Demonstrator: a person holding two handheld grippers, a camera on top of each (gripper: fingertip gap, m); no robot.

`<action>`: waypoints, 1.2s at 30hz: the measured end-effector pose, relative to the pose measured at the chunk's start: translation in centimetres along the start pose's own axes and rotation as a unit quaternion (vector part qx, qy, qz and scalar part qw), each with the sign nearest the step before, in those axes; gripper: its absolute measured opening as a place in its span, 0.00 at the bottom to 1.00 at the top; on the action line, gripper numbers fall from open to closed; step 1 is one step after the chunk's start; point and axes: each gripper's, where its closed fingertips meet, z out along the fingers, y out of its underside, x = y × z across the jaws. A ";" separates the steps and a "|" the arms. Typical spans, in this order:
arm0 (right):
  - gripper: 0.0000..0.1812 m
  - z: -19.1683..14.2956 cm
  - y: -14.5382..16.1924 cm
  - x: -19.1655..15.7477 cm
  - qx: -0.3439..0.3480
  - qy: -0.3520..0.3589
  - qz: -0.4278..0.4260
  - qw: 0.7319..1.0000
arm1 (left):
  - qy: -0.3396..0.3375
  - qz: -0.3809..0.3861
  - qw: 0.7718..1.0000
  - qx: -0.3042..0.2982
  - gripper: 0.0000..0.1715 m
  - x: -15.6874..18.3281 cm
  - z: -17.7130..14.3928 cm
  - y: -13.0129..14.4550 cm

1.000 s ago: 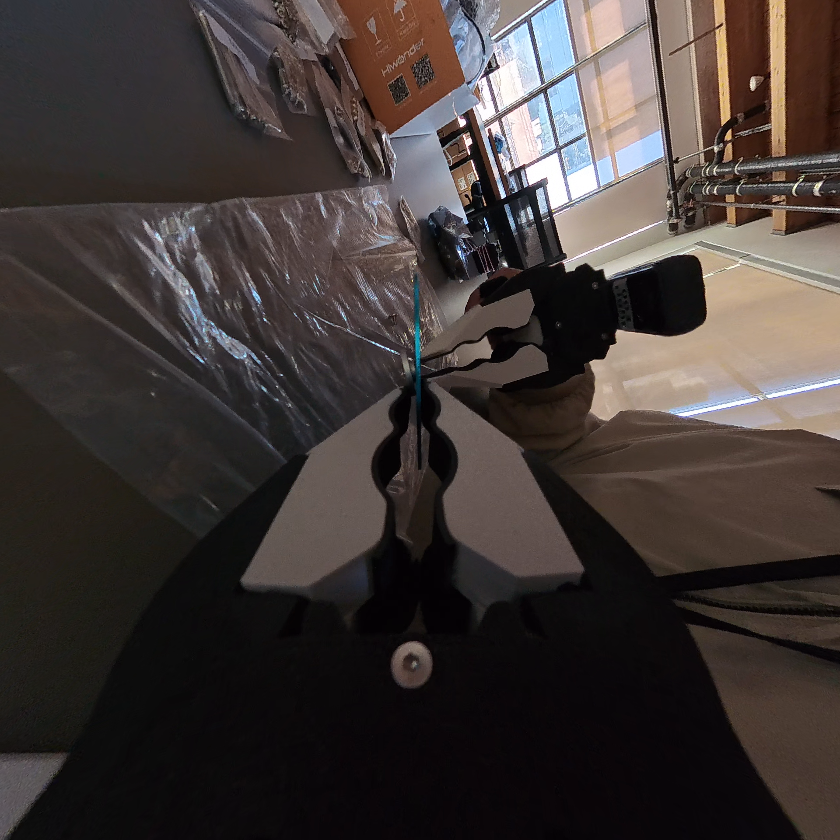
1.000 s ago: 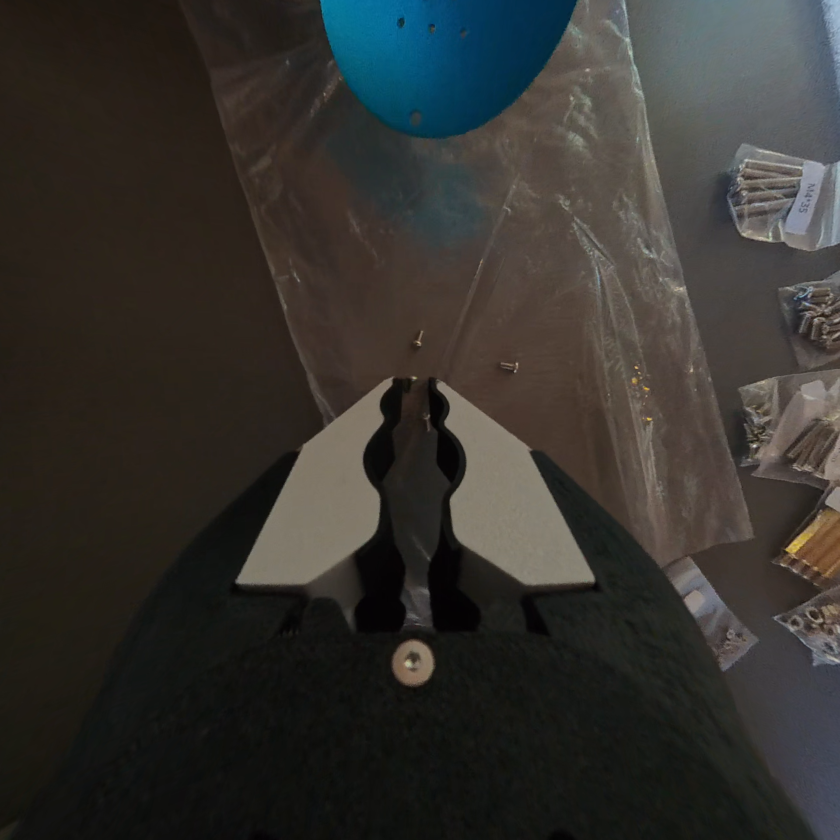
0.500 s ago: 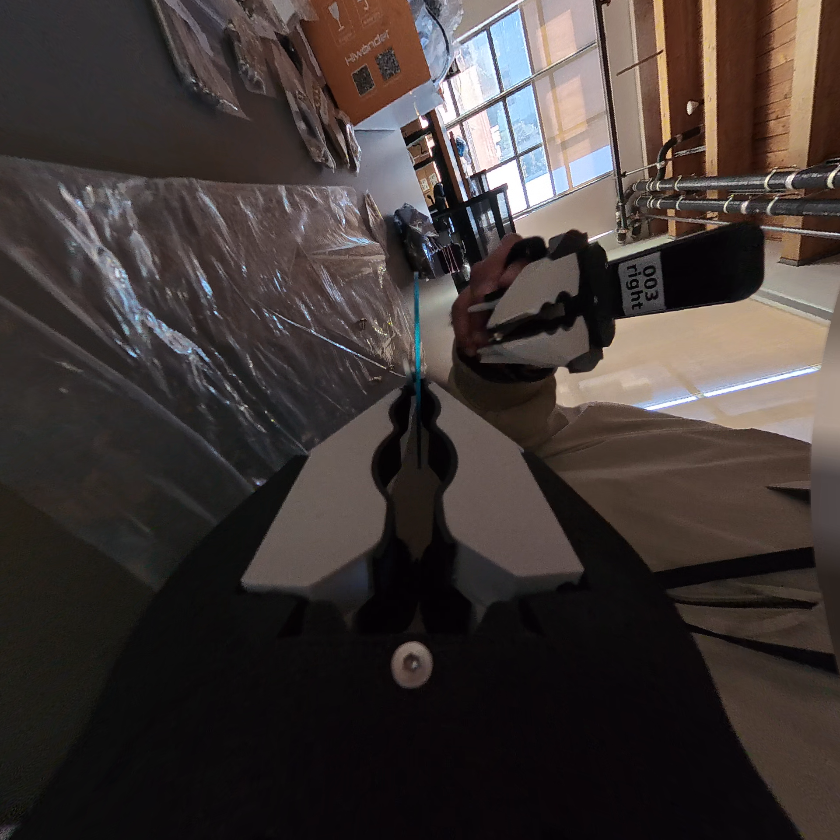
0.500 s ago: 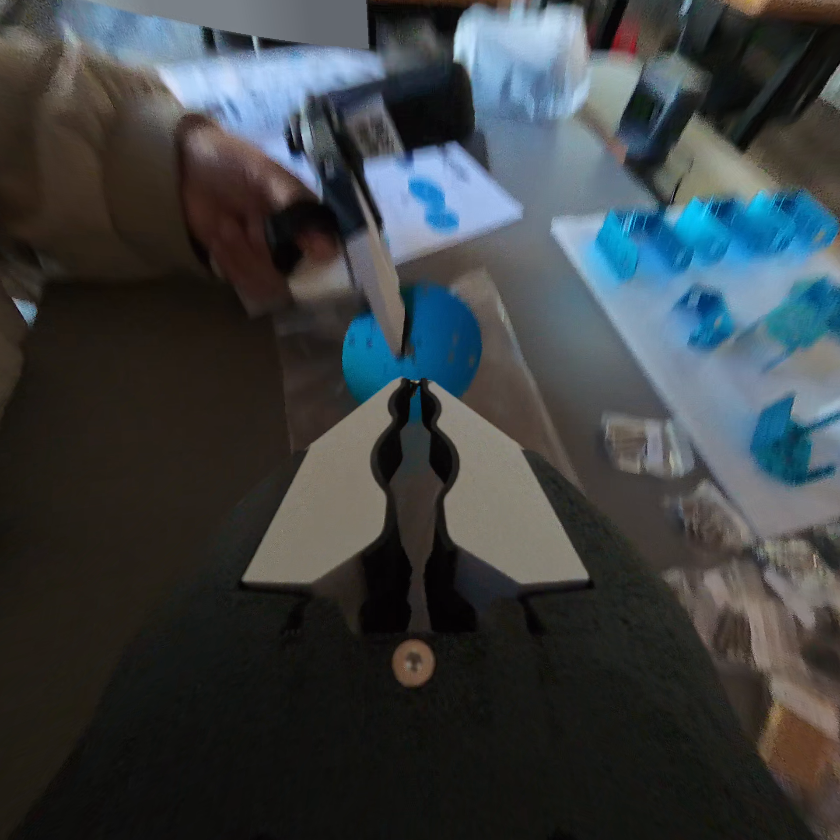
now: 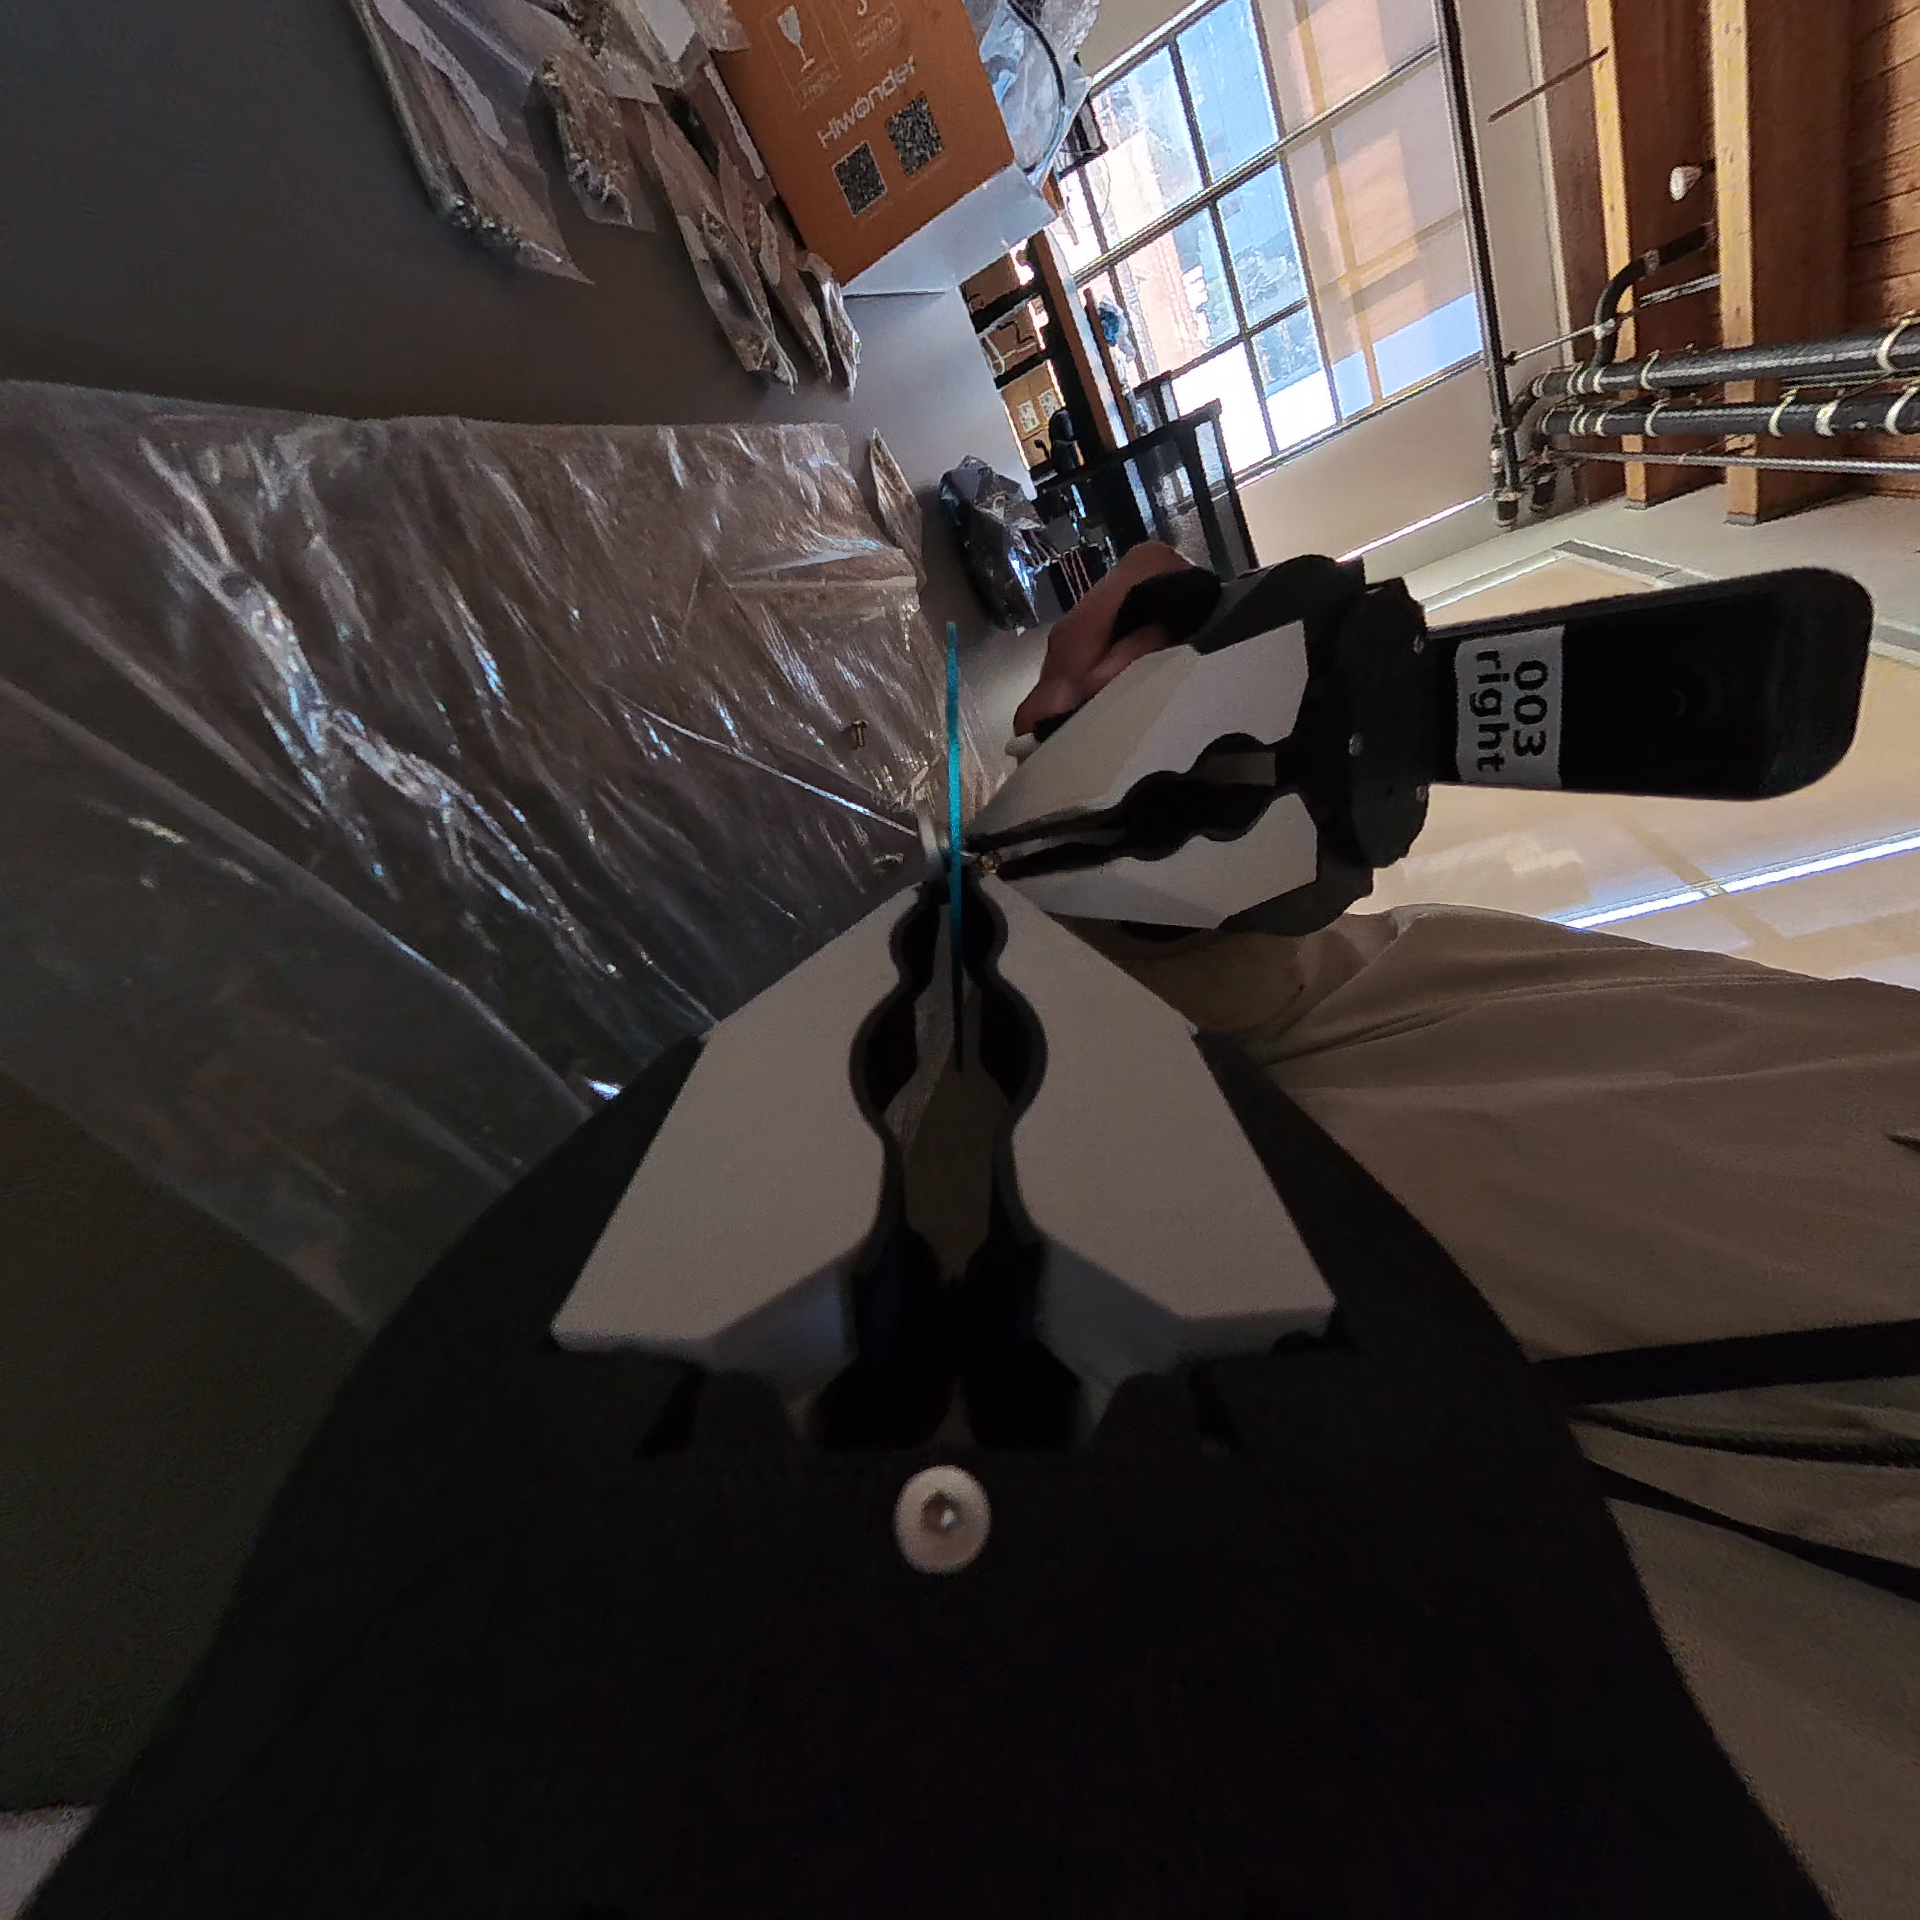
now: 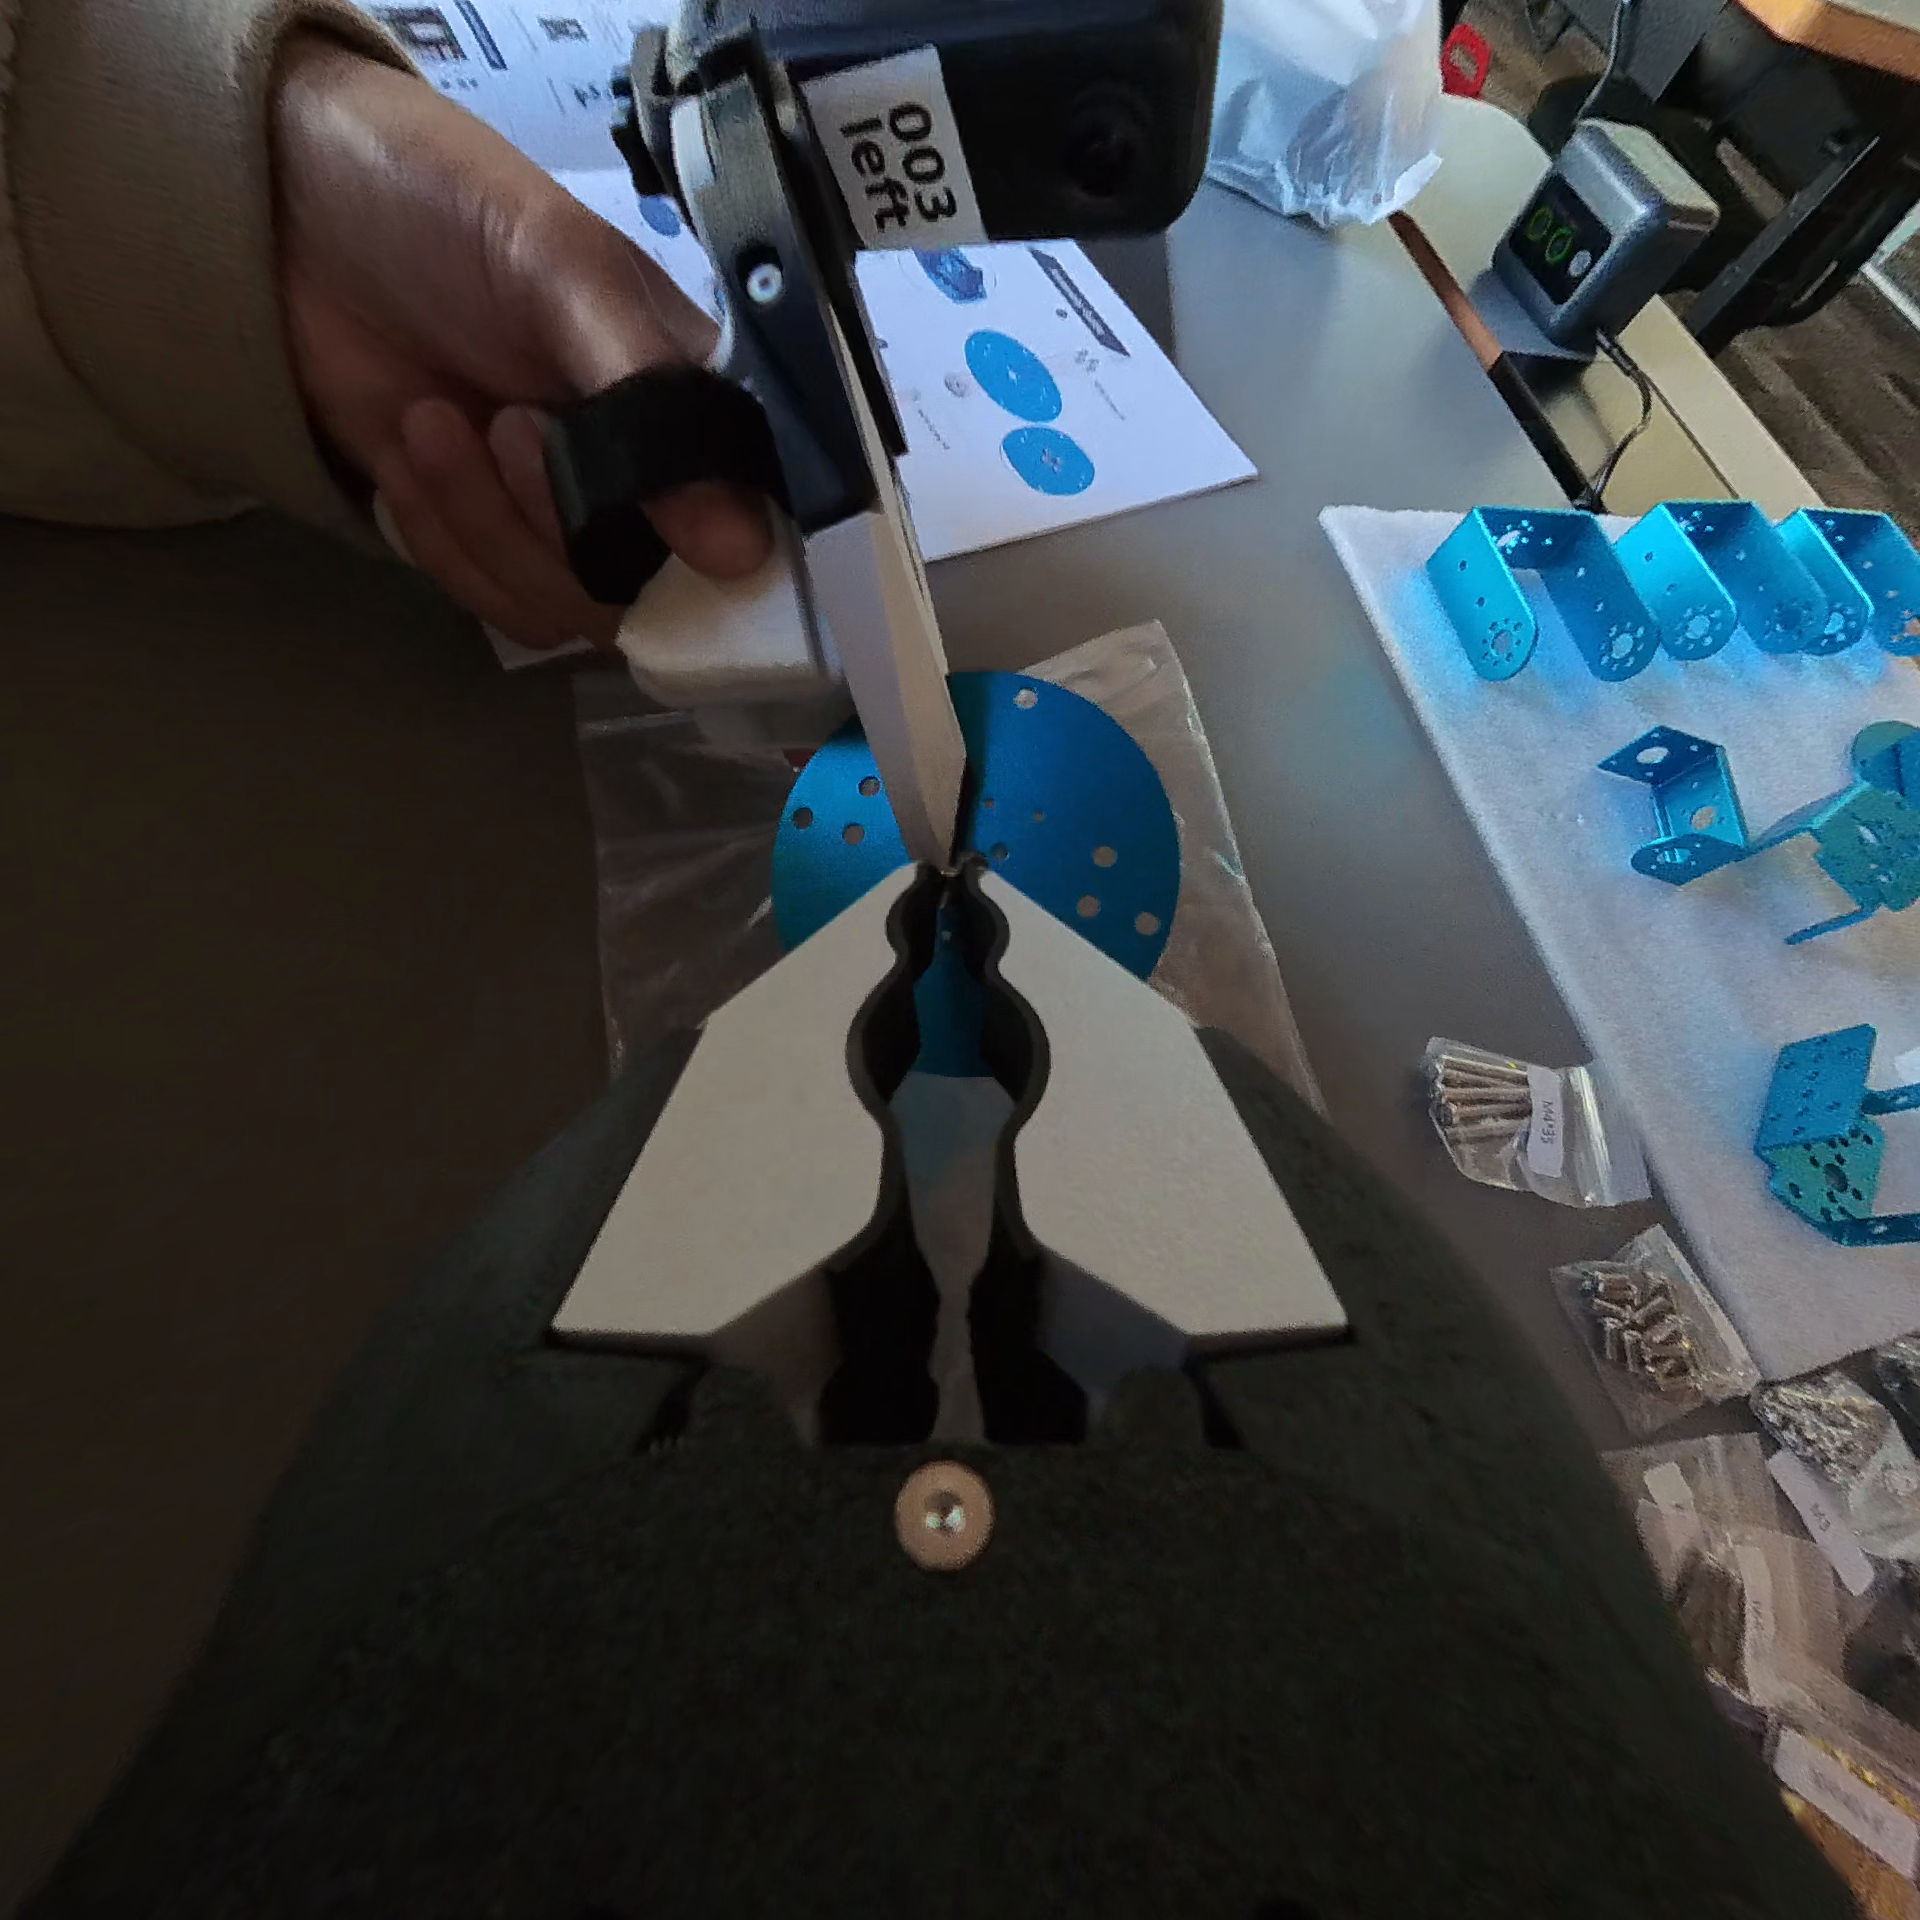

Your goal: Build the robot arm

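Note:
My left gripper (image 5: 953,906) is shut on a round blue metal plate with holes (image 5: 952,727), seen edge-on as a thin line. In the right wrist view the plate (image 6: 1081,821) faces me, held upright above a clear plastic bag (image 6: 1195,727), with the left gripper's fingers (image 6: 894,665) clamped on it from above. My right gripper (image 6: 948,871) is shut on a small screw, and its tips touch the plate's face near the middle. In the left wrist view the right gripper (image 5: 987,858) comes in from the right, held by a hand.
The crinkled bag (image 5: 468,675) lies on a dark table with a loose screw (image 5: 858,734) on it. Blue brackets (image 6: 1662,603) sit on white foam at right. Small bags of screws (image 6: 1507,1122), an instruction sheet (image 6: 1039,416) and a cardboard box (image 5: 862,114) are nearby.
My right gripper left the plastic bag, swung up and moved in until its tips reached the blue plate. My left gripper kept holding the plate almost still.

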 end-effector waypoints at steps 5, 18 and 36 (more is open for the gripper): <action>0.02 0.0 0.5 -0.2 -0.026 0.010 -0.020 0.999 | -0.007 0.006 1.000 -0.005 0.02 -0.1 0.2 0.2; 0.01 -1.2 -2.5 1.4 0.149 -0.032 0.010 0.988 | 0.088 -0.070 0.994 -0.004 0.02 1.7 0.2 0.3; 0.02 -0.5 -0.9 0.5 0.107 -0.038 -0.040 0.993 | 0.080 -0.082 0.993 -0.003 0.02 1.3 0.3 0.3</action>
